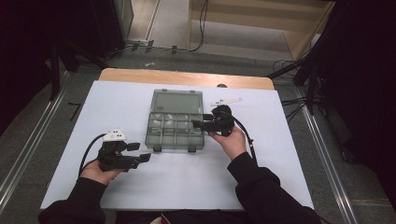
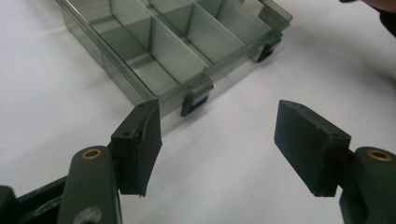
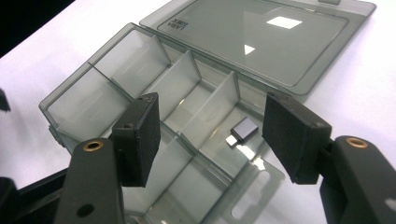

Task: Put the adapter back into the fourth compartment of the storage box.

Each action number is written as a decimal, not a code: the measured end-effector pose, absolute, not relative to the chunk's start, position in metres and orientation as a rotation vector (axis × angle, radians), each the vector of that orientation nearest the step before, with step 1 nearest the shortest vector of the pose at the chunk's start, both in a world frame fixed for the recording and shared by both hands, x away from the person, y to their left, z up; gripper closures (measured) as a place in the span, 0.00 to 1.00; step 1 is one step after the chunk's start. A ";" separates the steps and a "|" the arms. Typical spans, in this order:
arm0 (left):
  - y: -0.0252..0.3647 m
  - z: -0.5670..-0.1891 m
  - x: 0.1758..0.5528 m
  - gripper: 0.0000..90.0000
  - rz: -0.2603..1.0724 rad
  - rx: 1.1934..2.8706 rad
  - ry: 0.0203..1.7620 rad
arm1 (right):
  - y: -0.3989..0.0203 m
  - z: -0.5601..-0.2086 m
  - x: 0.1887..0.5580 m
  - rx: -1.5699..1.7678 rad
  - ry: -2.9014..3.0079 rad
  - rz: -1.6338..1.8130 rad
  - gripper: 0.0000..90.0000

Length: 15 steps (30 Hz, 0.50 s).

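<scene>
Nearest, left claw (image 1: 142, 152) rests low over the white desk (image 1: 187, 182), jaws wide apart, nothing between them, just short of the box's front latch. Right claw (image 1: 196, 124) hovers over the smoky clear compartment box (image 1: 175, 128), jaws spread and gripping nothing. Beneath it, a small grey adapter (image 3: 243, 130) lies in a compartment on the box's right side. Lid (image 1: 178, 101) lies open flat beyond. Farther off: wooden desk edge (image 1: 187, 77), grey floor, cables.
</scene>
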<state>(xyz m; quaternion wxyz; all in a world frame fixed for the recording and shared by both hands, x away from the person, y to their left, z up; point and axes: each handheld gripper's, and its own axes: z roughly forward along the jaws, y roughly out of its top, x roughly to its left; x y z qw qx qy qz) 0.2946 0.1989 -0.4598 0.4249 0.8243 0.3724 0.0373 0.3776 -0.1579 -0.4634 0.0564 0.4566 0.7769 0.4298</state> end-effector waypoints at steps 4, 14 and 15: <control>0.198 -0.458 0.301 0.36 0.111 2.057 0.948 | -0.165 -0.463 0.374 1.397 2.345 1.307 0.38; 0.195 -0.455 0.313 0.36 0.119 2.020 0.963 | -0.175 -0.466 0.366 1.414 2.341 1.300 0.36; 0.194 -0.455 0.313 0.36 0.116 2.016 0.967 | -0.176 -0.467 0.366 1.414 2.338 1.303 0.36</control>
